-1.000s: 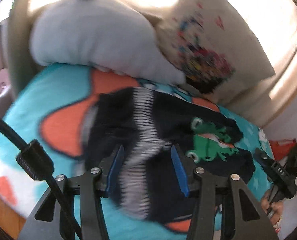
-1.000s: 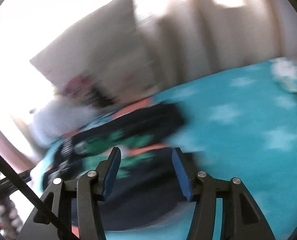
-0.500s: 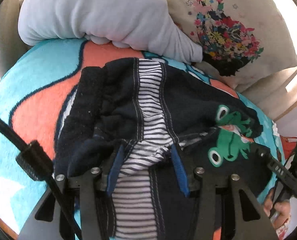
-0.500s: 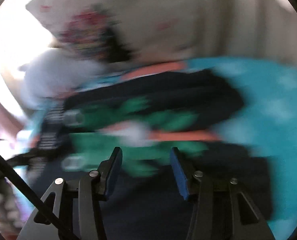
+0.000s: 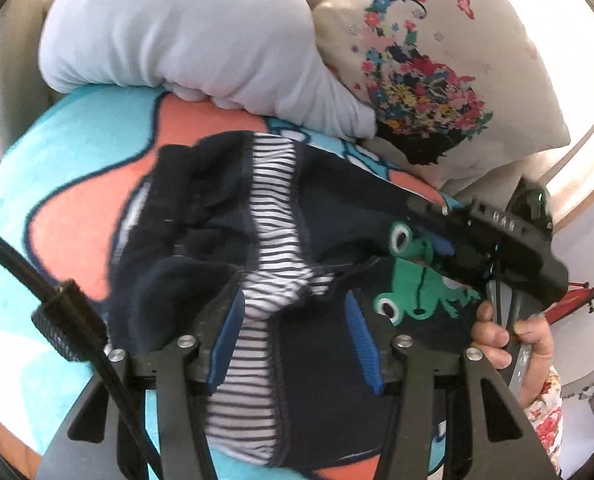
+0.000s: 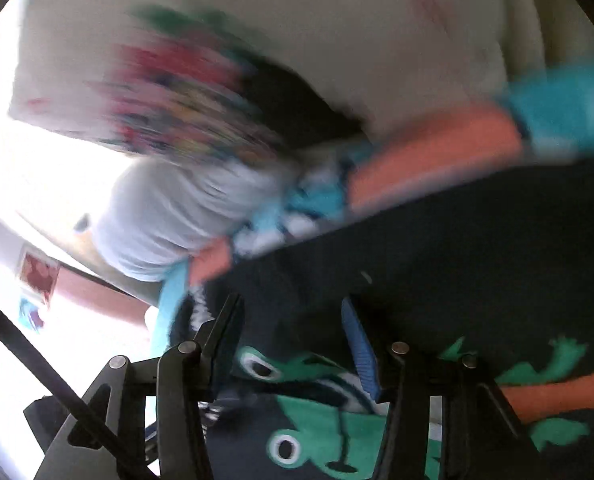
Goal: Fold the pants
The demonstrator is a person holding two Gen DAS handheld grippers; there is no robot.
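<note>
Dark navy pants (image 5: 337, 208) lie crumpled on a blanket, their striped waistband lining (image 5: 275, 216) turned up and green frog patches (image 5: 413, 292) on one side. My left gripper (image 5: 293, 332) hangs low over the waistband. Its jaws are opening, with a bunch of striped cloth between the blue pads (image 5: 227, 340), which do not pinch it. My right gripper (image 6: 291, 312) is over the frog patches (image 6: 309, 440), jaws apart above the dark cloth (image 6: 457, 260), gripping nothing. The left wrist view shows it (image 5: 437, 232) held by a hand (image 5: 497, 336). The right wrist view is blurred.
The blanket (image 5: 77, 152) is turquoise with orange shapes. A grey pillow (image 5: 185, 36) and a cream cushion with a flower print (image 5: 425, 80) lie just behind the pants. A black cable (image 5: 57, 308) crosses the lower left of the left wrist view.
The right gripper has swept in from the bed's right side and now sits over the frog patches. The left gripper has sunk a little toward the striped waistband, and its jaws have widened slightly.
</note>
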